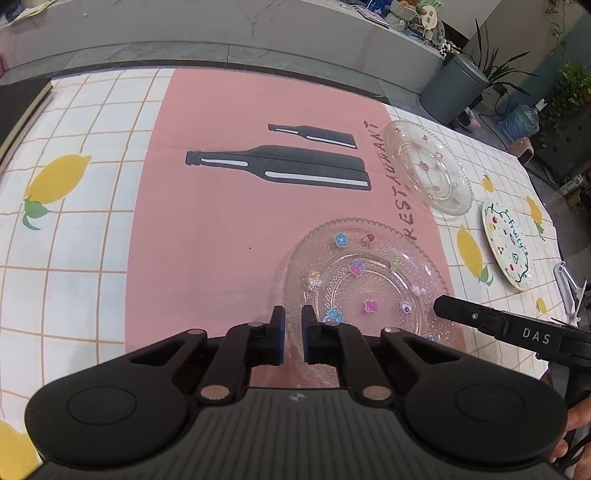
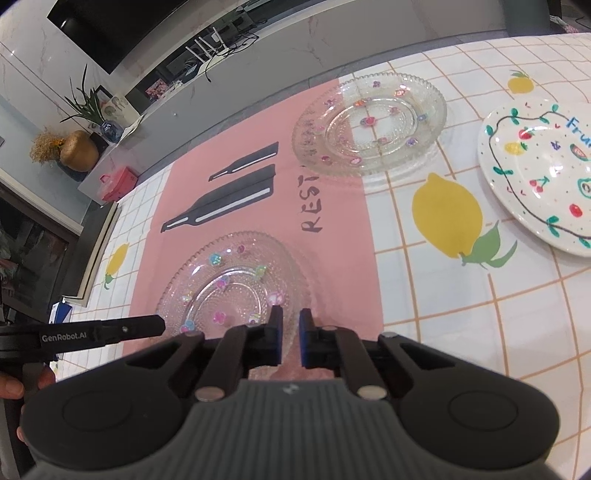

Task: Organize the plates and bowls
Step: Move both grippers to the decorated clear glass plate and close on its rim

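Both tools (image 1: 293,317) (image 2: 290,319) tilt downward, clamped on near glass plate's (image 1: 369,273) rim.

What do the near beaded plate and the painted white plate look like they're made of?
Near beaded plate: likely clear pressed glass or plastic; the pink mat shows through its bumpy surface. Painted plate: probably glazed ceramic; opaque, glossy white with highlights.

Home living room – wall TV (image 2: 110,29), houseplants (image 1: 491,66).

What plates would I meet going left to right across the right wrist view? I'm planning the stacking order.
near glass plate → far glass plate → white painted plate
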Motion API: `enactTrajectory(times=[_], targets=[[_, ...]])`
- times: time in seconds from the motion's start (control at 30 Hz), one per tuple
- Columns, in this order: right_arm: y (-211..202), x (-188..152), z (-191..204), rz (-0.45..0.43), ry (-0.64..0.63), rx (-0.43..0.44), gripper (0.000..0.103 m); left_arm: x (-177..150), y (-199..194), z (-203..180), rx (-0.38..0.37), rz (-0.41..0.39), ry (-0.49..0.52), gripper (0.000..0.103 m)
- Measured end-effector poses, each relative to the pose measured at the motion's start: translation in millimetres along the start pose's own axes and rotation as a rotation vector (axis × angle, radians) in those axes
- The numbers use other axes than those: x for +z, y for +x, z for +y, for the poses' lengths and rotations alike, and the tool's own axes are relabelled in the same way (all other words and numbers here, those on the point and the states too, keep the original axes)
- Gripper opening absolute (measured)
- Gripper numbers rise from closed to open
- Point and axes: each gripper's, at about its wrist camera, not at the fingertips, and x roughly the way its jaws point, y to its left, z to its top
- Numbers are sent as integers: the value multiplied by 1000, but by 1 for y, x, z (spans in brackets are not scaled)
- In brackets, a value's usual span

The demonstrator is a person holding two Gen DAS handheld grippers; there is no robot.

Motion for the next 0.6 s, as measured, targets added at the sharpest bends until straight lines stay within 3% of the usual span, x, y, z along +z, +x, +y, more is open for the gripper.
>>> enactTrajectory(times=[0.6], targets=[[-87,-5,31,-116,-68,61,6,-21,-94,-45,14,-144,24,9]])
